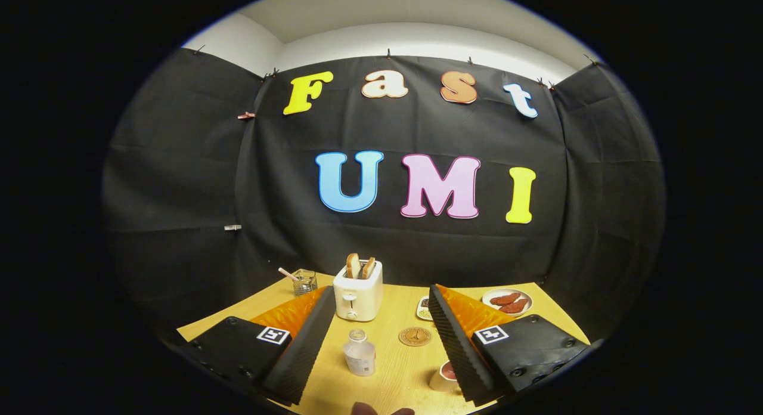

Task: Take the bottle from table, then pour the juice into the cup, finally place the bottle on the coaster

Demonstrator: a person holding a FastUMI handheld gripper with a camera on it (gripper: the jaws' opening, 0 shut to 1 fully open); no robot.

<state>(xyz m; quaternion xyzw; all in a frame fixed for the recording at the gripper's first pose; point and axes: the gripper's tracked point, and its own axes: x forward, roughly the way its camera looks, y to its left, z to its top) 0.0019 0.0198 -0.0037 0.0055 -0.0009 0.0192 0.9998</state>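
Table (381, 376): a light wooden top ran under your tool, carrying everything below.
Gripper (381, 319): you held it above the near part of the table, aimed level toward the back wall; its two fingers stood wide apart, gripping nothing.
Toaster (357, 297): a white one sat beyond the fingers, two slices of toast standing in its slots.
Bottle (359, 353): your small clear bottle stood upright between the fingers, long axis vertical, open neck pointing straight up, touching neither finger.
Plate (507, 302): it lay far back on the right finger's side, with reddish-brown food on it.
Cup (444, 377): a pale cup with a reddish inside sat just beside the right finger, partly hidden by it.
Glass (304, 282): a clear one stood left of the toaster with a stick in it.
Coaster (415, 336): a round brown disc lay flat, just right of the bottle and slightly beyond it.
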